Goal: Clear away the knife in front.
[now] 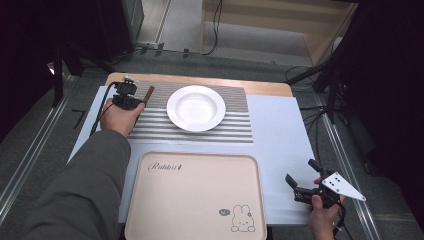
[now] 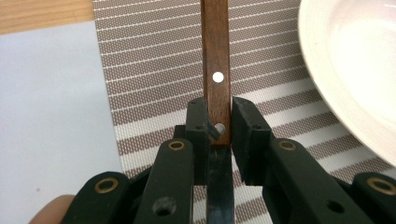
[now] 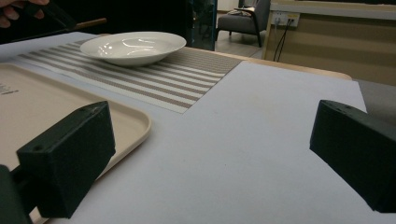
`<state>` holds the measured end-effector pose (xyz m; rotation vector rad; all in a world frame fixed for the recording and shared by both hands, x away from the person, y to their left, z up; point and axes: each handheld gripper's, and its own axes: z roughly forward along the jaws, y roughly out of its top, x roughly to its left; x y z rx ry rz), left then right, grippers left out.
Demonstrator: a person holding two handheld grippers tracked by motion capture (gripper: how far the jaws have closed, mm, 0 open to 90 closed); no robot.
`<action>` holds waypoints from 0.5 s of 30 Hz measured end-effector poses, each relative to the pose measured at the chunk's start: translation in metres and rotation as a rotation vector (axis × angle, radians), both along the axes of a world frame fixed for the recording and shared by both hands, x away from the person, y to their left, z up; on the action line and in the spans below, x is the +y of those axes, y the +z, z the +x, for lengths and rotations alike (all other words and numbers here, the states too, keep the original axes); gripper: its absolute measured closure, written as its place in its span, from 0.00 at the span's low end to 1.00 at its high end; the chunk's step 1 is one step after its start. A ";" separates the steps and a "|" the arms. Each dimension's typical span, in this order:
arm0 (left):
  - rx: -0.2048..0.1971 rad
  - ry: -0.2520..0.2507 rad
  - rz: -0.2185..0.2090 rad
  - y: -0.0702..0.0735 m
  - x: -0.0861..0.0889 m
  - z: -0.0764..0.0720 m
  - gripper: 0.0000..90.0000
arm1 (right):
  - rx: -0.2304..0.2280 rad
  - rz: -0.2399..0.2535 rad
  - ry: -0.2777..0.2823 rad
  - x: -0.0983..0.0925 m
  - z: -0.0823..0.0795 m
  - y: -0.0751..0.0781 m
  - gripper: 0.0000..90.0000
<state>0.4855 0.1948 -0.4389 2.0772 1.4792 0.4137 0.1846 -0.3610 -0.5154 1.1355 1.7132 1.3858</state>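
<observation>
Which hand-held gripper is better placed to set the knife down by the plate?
Left. The left hand-held gripper already clamps the knife beside the plate; the right hand-held gripper hangs open and empty near the tray.

Clamped in the left gripper (image 2: 218, 116): a knife (image 2: 216, 70) with a brown wooden handle and two pale rivets, gripped where handle meets blade. Handle pointing straight ahead from the jaws, roughly level; dark blade running back beneath them (its tip out of sight).

Just to the right of that gripper, ahead of its jaws: a white, shallow-bowled plate (image 1: 195, 108), upright and empty, resting on a brown-and-white striped placemat (image 1: 235, 125).

Beside the left jaw of the right gripper (image 1: 302, 180), on the side toward the other hand: a beige tray (image 1: 195, 195), flat, empty, with a rabbit printed in one corner.
</observation>
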 end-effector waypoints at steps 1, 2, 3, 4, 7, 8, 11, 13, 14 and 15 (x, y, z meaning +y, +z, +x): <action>0.006 0.000 -0.007 0.000 0.000 -0.002 0.87 | 0.000 0.000 0.000 0.000 0.000 0.000 0.00; 0.010 0.003 -0.011 0.000 0.000 -0.003 0.87 | 0.000 -0.001 0.000 0.000 0.000 0.000 0.00; 0.014 0.005 -0.010 0.000 0.000 -0.005 0.87 | 0.000 -0.003 -0.001 0.000 0.000 0.000 0.00; 0.017 0.002 -0.009 0.000 0.000 -0.006 0.87 | 0.000 -0.003 -0.001 0.000 0.000 0.000 0.00; 0.021 -0.006 -0.016 0.001 -0.001 -0.011 0.87 | 0.000 -0.004 0.000 0.000 0.000 0.000 0.00; 0.019 -0.011 -0.010 0.001 -0.001 -0.012 0.87 | 0.001 -0.004 -0.001 0.000 0.000 0.000 0.00; 0.015 -0.016 -0.019 0.003 -0.001 -0.015 0.87 | 0.001 -0.005 -0.001 0.000 0.000 0.000 0.00; 0.013 -0.018 -0.020 0.005 -0.001 -0.018 0.87 | 0.001 -0.004 -0.002 0.000 0.000 0.000 0.00; 0.010 -0.019 -0.028 0.006 -0.001 -0.020 0.87 | 0.001 -0.004 -0.001 0.000 0.000 0.000 0.00; 0.009 -0.023 -0.033 0.007 0.000 -0.022 0.87 | 0.002 -0.004 -0.003 0.000 0.000 0.000 0.00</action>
